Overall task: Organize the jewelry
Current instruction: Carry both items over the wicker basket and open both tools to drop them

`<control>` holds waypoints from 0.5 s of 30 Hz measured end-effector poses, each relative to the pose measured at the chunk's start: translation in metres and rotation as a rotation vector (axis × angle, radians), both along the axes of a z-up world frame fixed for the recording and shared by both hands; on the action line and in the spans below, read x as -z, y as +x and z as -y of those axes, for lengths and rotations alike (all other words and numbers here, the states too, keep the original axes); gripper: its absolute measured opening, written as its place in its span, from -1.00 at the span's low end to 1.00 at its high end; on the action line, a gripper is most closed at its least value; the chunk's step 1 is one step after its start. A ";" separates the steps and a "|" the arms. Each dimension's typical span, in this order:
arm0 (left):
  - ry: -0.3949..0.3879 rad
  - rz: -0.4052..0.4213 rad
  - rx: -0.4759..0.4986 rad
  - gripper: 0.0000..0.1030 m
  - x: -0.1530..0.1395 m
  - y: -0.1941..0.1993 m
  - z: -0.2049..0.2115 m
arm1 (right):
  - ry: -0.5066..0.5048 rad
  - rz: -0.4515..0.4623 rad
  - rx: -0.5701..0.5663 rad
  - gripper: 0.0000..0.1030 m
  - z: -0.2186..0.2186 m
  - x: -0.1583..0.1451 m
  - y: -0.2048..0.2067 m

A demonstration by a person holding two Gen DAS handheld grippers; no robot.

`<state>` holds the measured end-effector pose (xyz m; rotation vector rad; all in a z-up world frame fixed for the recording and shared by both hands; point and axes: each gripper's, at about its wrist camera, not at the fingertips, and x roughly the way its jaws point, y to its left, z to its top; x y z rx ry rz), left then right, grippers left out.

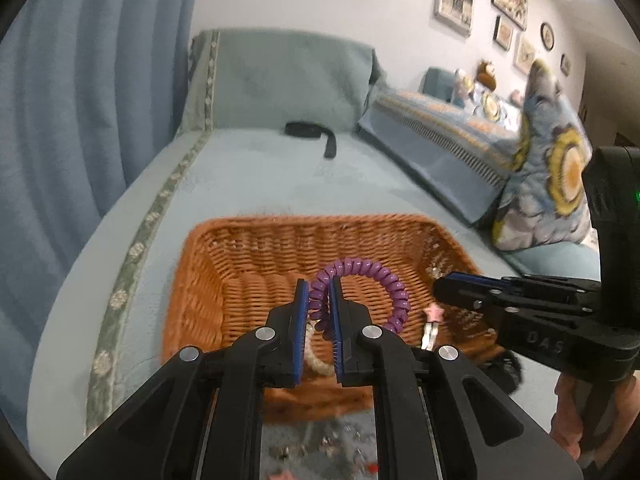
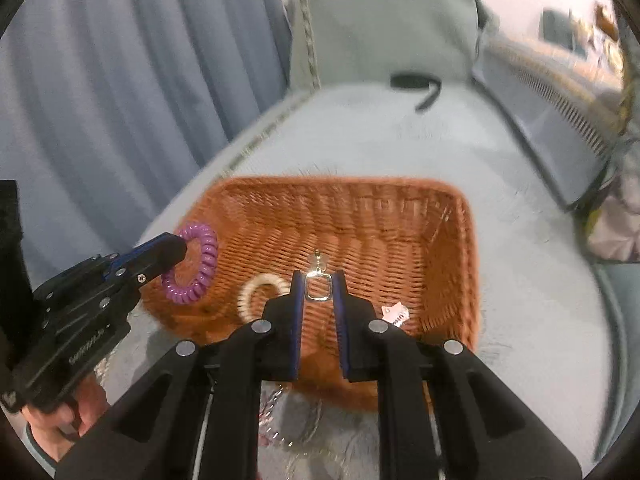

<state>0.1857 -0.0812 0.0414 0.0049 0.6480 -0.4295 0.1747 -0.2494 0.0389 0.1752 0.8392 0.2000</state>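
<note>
**Two grippers, each pinching a piece over the wicker basket**

Two handheld grippers hang above an orange-brown wicker basket that sits on a pale blue-green sofa seat. The left gripper is pressed together on a purple spiral hair tie, whose coil arches up and to the right of the blue pads above the basket's interior. The right gripper pinches a small silver square-framed earring between its nearly closed pads, the earring's hook pointing upward, over the basket's middle.

Inside the basket lie a cream-coloured ring-shaped hair tie near the front left and a pink star hair clip toward the front right. More small jewellery pieces lie blurred on the seat just in front of the basket. A black strap rests far back by the sofa's backrest.
</note>
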 end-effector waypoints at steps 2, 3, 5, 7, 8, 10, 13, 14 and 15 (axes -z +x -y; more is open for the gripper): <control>0.022 -0.020 -0.001 -0.83 0.011 0.009 0.004 | -0.006 -0.046 0.007 -0.76 0.000 0.013 0.011; 0.035 -0.030 0.000 -0.83 0.017 0.012 0.006 | -0.015 -0.059 0.011 -0.76 0.000 0.018 0.013; 0.052 -0.042 0.005 -0.83 0.024 0.015 0.009 | -0.031 -0.084 0.015 -0.76 -0.001 0.027 0.016; 0.059 -0.054 0.010 -0.82 0.030 0.016 0.011 | -0.034 -0.091 0.018 -0.75 -0.001 0.030 0.016; 0.057 -0.060 0.016 -0.81 0.031 0.017 0.010 | -0.028 -0.098 0.019 -0.75 0.000 0.031 0.015; 0.032 -0.072 0.026 -0.73 0.031 0.014 0.005 | 0.004 -0.107 0.018 -0.73 0.003 0.031 0.012; -0.024 -0.062 0.029 -0.47 0.021 0.003 -0.010 | 0.001 -0.083 0.027 -0.51 0.008 0.023 0.003; -0.036 -0.060 0.029 -0.47 0.017 0.000 -0.012 | -0.001 -0.072 0.026 -0.45 0.008 0.019 -0.004; -0.062 -0.059 0.029 -0.47 0.012 -0.006 -0.020 | 0.005 -0.060 0.022 -0.45 0.008 0.016 -0.009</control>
